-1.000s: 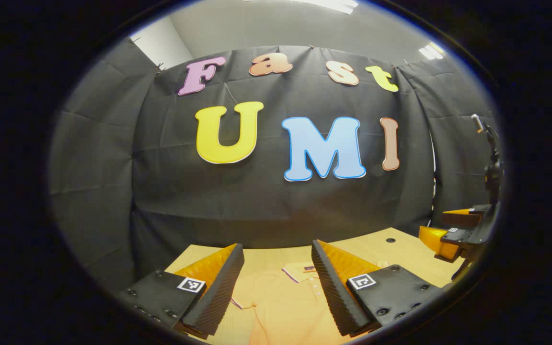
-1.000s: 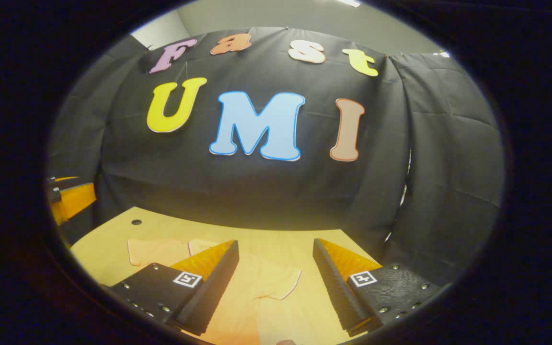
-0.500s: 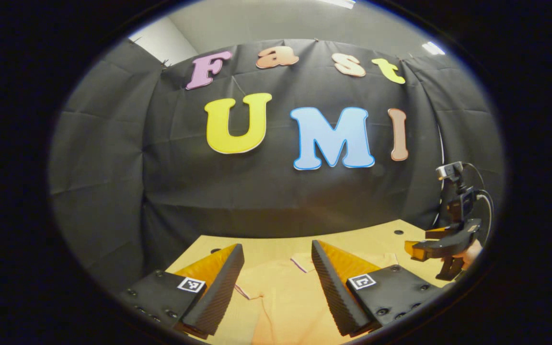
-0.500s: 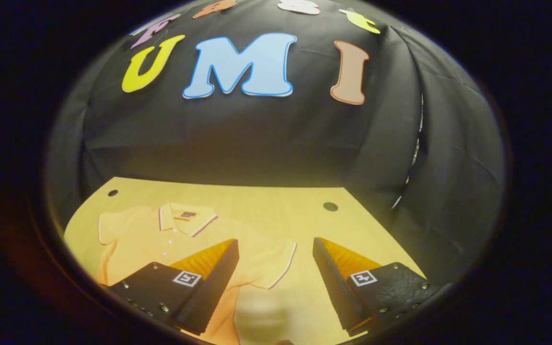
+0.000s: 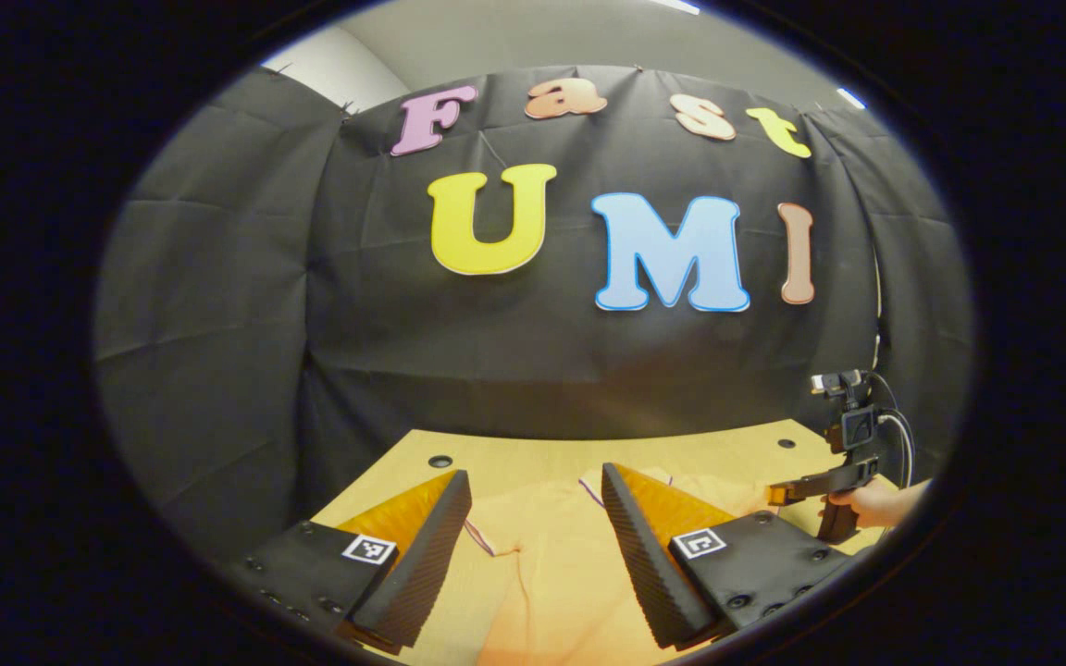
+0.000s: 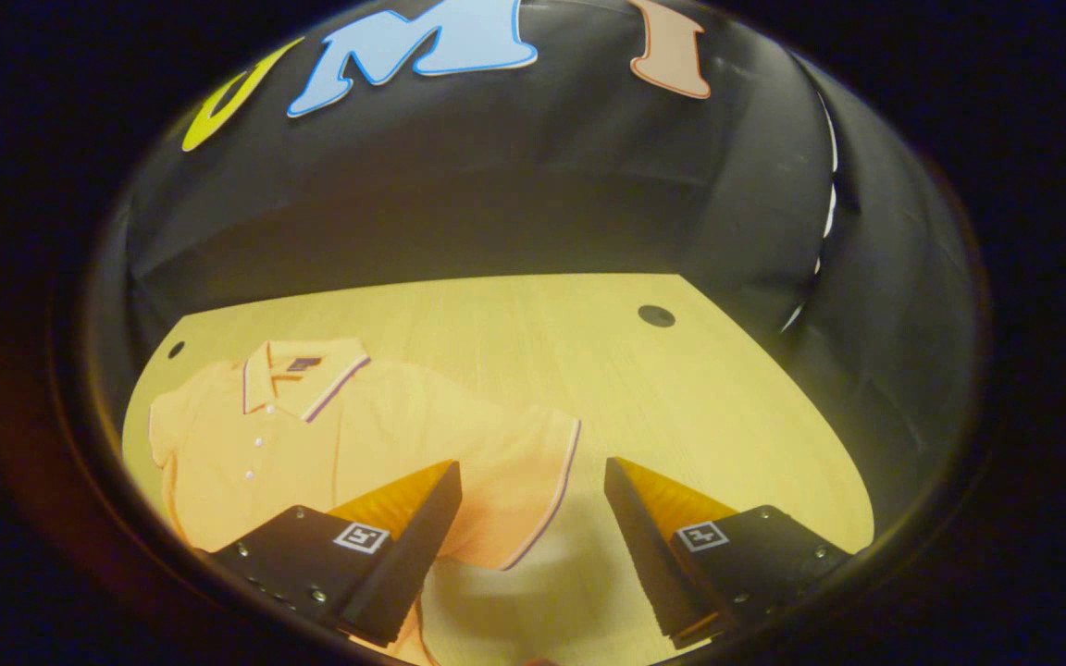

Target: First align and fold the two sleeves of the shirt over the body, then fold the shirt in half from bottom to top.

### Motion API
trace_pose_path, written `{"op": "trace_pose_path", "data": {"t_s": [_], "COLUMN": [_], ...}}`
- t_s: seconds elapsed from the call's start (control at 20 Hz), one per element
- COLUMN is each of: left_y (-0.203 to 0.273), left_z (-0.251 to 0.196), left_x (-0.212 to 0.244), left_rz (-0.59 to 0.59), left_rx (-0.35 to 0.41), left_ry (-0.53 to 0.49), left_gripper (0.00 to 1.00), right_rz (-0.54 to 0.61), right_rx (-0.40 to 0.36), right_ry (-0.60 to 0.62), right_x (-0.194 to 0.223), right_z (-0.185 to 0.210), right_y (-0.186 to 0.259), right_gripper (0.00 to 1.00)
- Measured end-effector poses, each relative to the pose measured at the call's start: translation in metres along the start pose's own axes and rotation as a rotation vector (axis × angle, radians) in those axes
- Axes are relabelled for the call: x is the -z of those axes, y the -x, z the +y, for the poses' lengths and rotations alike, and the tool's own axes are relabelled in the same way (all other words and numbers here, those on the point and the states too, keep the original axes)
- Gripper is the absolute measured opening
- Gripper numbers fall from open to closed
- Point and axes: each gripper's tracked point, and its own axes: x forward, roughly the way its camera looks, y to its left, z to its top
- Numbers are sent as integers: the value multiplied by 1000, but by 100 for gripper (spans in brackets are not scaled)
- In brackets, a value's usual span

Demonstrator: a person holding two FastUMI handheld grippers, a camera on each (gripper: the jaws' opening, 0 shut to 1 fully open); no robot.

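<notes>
**Both tongs spread above a flat-lying shirt, right one over its sleeve**

Left gripper view: the left tongs (image 5: 533, 546) stand wide apart with nothing between them, held above the shirt (image 5: 542, 573), which lies on the tabletop (image 5: 533, 453). Off to the side, a hand (image 5: 875, 504) holds the right tongs (image 5: 778, 493) low near the shirt's far edge.

Right gripper view: the right tongs (image 6: 533, 536) are likewise wide open and empty. The shirt (image 6: 311, 435) lies spread face up on the tabletop (image 6: 588, 351), collar (image 6: 302, 365) away from the camera. Its near sleeve (image 6: 524, 481) sticks out sideways, not laid over the body, with the trimmed cuff just ahead of the gap between the fingers.

With this sleeve out, the sleeve fold looks to be the step in hand. The next move would likely call for lowering onto the cuff and pinching only the sleeve's cloth, not the body beneath.
</notes>
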Motion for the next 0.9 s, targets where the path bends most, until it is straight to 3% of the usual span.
{"op": "trace_pose_path", "data": {"t_s": [0.4,0.6,0.65,0.7,0.8,0.85,0.9], "left_y": [19,28,30,31,33,34,34], "left_z": [13,20,21,21,23,24,24], "left_x": [4,2,3,4,5,5,6], "left_rz": [5,3,4,3,5,5,5], "left_rx": [-65,-96,-100,-107,-115,-119,-124], "left_ry": [-22,-20,-22,-23,-18,-17,-16], "left_gripper": [94,94,94,94,94,94,94], "right_rz": [78,118,117,124,125,125,122], "right_rx": [15,-12,-17,-40,-54,-49,-49], "right_ry": [22,7,1,-11,-67,-75,-81], "right_x": [4,14,13,14,14,13,11], "right_z": [-1,5,6,11,17,17,17], "right_y": [-37,-45,-46,-49,-50,-50,-49], "right_gripper": [96,85,73,71,41,32,32]}}
